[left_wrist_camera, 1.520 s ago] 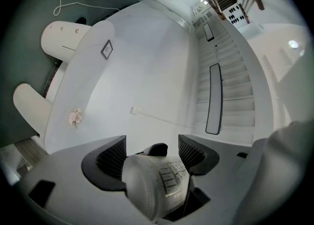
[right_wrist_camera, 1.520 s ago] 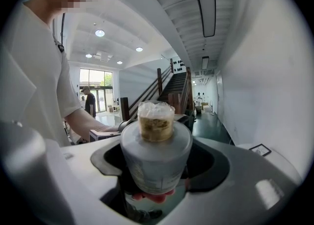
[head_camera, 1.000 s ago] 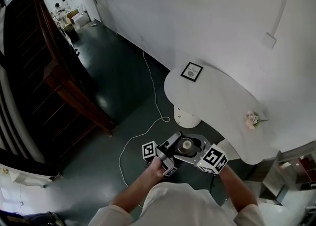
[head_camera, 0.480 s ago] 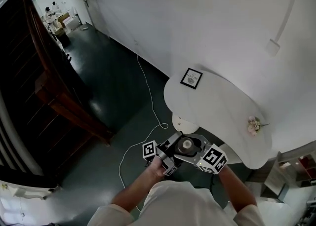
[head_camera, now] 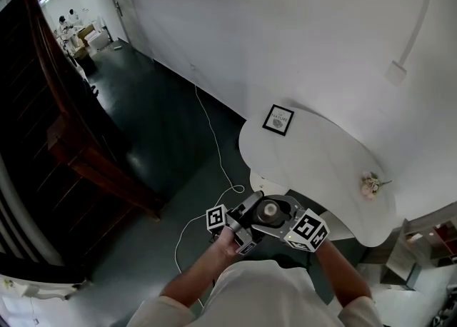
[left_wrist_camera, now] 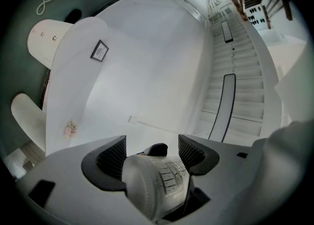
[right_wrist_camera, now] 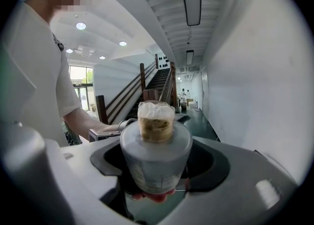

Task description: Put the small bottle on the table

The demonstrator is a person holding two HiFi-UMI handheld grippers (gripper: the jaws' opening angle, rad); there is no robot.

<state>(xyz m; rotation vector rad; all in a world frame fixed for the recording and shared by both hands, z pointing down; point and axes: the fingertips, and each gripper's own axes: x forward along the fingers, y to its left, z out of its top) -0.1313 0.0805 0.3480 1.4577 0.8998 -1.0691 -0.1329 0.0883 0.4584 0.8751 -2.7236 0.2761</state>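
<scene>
The small bottle is a pale grey bottle with a brown cork under clear wrap. It is held close to the person's chest, above the dark floor and short of the white table. My right gripper points upward and is shut on the bottle's body. My left gripper comes in from the left and has its jaws against both sides of the bottle, whose printed label shows. In the head view the left gripper and the right gripper meet at the bottle.
On the table stand a small black picture frame and a little bunch of flowers. A white round base sits beneath the table's near end. A white cable trails over the floor. A dark wooden staircase stands at left.
Both grippers and the bottle hold the same pose in front of the chest. The head view has shifted a little, so the table now sits slightly lower and further right.
</scene>
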